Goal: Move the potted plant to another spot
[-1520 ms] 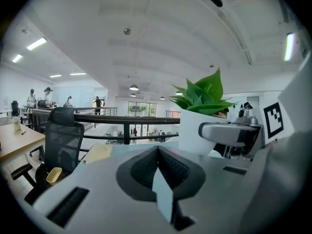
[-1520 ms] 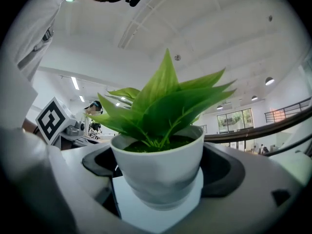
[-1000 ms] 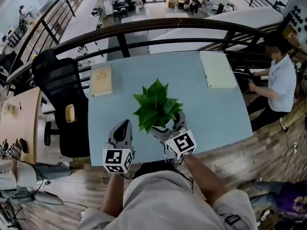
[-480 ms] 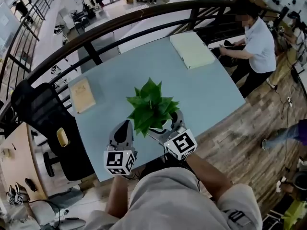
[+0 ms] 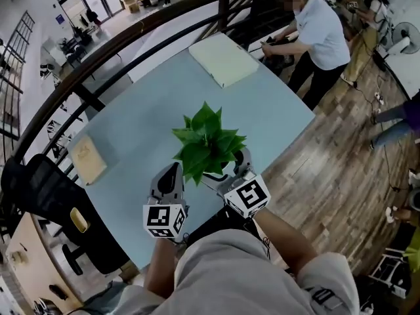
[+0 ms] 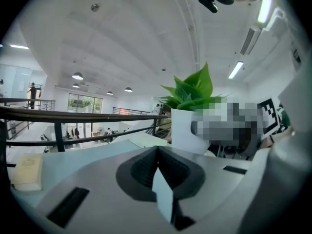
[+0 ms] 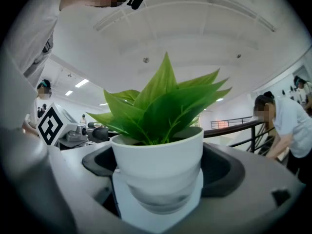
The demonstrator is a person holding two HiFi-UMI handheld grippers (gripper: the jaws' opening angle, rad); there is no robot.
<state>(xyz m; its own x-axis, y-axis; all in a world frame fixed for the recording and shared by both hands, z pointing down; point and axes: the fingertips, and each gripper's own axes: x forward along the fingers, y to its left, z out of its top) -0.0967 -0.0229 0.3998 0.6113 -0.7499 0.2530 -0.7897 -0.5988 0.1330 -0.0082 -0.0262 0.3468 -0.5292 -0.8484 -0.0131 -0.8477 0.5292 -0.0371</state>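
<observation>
The potted plant (image 5: pixel 209 143) has broad green leaves and a white pot (image 7: pixel 158 162). My right gripper (image 5: pixel 228 169) is shut on the pot, whose sides sit between the two dark jaw pads, and holds it upright above the near part of the light blue table (image 5: pixel 131 169). In the right gripper view the pot fills the space at my right gripper (image 7: pixel 158 184). My left gripper (image 5: pixel 171 170) hangs just left of the plant, shut with nothing in it; its jaws meet in the left gripper view (image 6: pixel 157 152), where the plant (image 6: pixel 187 123) shows to the right.
A tan book (image 5: pixel 87 159) lies at the table's far left and a pale pad (image 5: pixel 223 58) at its far end. A black railing (image 5: pixel 131 38) curves behind the table. A person in a white shirt (image 5: pixel 318 25) bends at the far right. A black chair (image 5: pixel 46 202) stands left.
The table, railing and room have swung across the head view as the head turned. Both grippers and the plant keep the same place in the view, the pot still held.
</observation>
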